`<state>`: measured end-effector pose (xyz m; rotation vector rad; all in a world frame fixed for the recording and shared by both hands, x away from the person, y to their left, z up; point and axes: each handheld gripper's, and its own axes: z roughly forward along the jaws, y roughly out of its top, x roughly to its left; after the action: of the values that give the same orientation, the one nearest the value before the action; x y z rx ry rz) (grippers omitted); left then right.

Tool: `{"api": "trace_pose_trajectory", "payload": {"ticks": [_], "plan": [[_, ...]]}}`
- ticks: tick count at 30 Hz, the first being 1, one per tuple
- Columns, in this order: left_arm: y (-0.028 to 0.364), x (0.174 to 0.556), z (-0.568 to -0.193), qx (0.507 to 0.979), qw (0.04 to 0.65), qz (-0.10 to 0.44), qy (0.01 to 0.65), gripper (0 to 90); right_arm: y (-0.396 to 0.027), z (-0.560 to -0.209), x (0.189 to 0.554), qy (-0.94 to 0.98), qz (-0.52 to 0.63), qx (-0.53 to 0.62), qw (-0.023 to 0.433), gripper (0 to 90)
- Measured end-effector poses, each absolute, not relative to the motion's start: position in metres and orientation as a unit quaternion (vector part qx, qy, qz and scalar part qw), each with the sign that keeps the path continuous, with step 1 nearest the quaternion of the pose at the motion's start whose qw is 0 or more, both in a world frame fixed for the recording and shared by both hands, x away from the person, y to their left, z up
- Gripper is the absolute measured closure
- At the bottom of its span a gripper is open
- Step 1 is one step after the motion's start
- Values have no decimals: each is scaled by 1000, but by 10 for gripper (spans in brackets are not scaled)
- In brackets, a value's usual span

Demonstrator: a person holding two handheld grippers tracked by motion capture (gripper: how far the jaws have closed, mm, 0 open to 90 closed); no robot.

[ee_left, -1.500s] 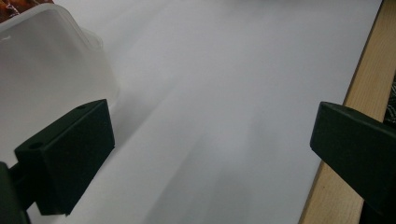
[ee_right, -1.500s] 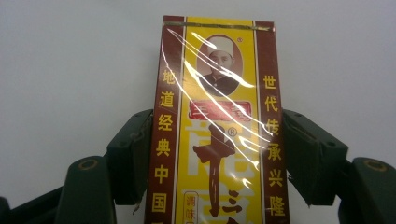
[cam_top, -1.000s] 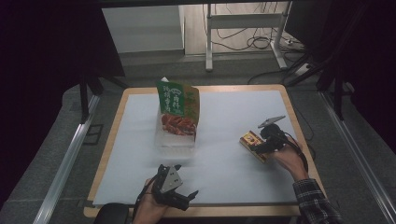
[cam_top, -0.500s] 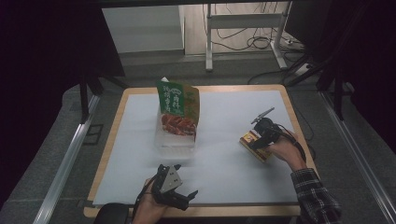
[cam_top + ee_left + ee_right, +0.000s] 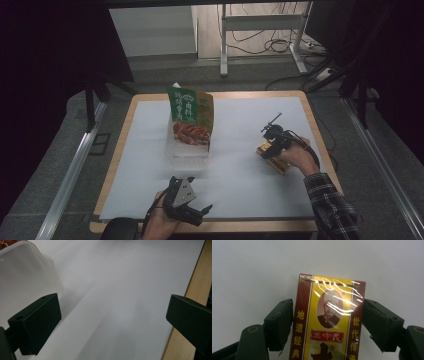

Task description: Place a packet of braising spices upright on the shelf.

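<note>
A flat yellow and dark-red box (image 5: 275, 160) with a portrait and Chinese print lies on the white table sheet at the right. My right gripper (image 5: 268, 148) comes down on its far end. In the right gripper view the two jaws press against the box (image 5: 329, 302) from both long sides, so my right gripper (image 5: 328, 322) is shut on it. Near the table's front edge my left gripper (image 5: 201, 214) lies wide open, with nothing between the jaws of the left gripper (image 5: 112, 322) but bare white sheet.
A green snack bag (image 5: 190, 117) stands in a clear plastic container (image 5: 186, 150) at mid-table; the container's corner (image 5: 25, 277) sits just beyond my left jaw. The wooden table edge (image 5: 197, 277) runs along the right of the left gripper view.
The right hand and gripper have shifted slightly left and tipped down over the box. The left gripper has stayed where it was.
</note>
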<state>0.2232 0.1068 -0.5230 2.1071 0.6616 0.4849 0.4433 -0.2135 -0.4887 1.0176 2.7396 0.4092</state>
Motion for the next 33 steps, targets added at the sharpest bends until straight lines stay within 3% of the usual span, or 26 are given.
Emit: {"api": "trace_pose_trajectory", "payload": {"ticks": [13, 33], "plan": [[107, 223, -523, 843, 426, 197, 264, 0, -210, -490, 445, 918, 129, 363, 94, 310], [108, 223, -522, 841, 427, 199, 266, 0, -228, -456, 418, 868, 304, 361, 156, 319]]}}
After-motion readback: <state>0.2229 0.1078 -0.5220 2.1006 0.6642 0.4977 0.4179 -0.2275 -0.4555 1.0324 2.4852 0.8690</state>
